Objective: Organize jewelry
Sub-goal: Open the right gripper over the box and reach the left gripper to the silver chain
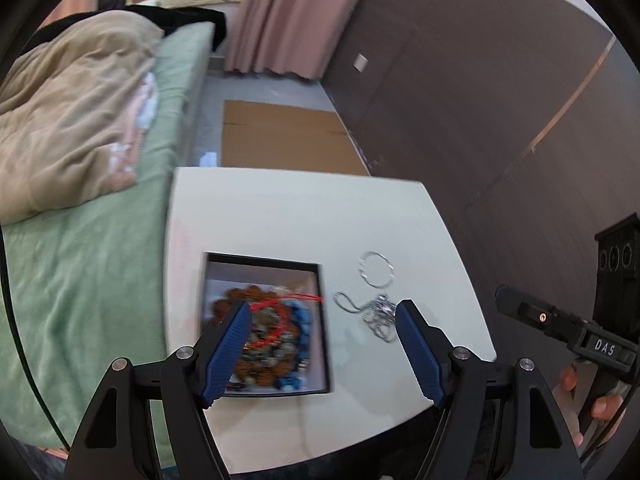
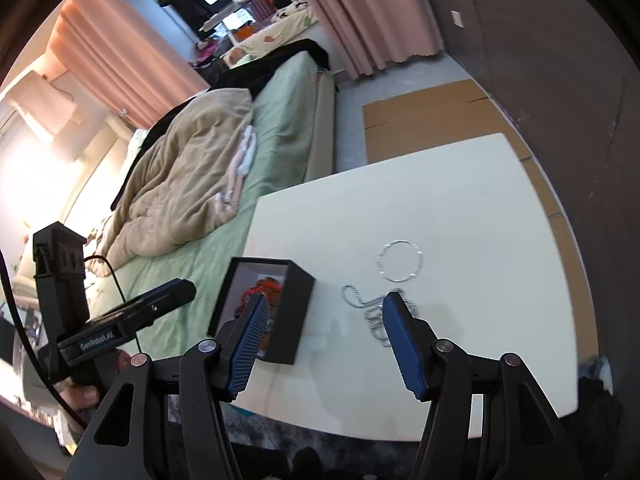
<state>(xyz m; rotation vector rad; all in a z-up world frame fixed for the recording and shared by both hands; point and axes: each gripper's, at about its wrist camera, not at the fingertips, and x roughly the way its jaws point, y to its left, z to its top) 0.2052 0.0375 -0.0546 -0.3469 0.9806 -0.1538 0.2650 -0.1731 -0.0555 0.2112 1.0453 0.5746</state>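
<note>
A black open box (image 1: 325,320) on the white table (image 1: 300,216) holds brown, blue and grey bead bracelets (image 1: 272,340) with a red cord (image 1: 296,299). To its right lie a silver chain (image 1: 374,314) and a thin silver bangle (image 1: 377,269). My left gripper (image 1: 324,350) is open above the box's right side. My right gripper (image 2: 322,342) is open over the table between the box (image 2: 296,316) and the chain (image 2: 368,312); the bangle (image 2: 400,260) lies beyond. Each gripper shows in the other's view, the right one (image 1: 560,324) and the left one (image 2: 132,316).
A bed with a green sheet (image 1: 92,264) and beige duvet (image 1: 68,120) runs along the table's left side. Flattened cardboard (image 1: 288,140) lies on the floor beyond the table. A dark wall (image 1: 480,80) is on the right, pink curtains (image 1: 288,16) at the back.
</note>
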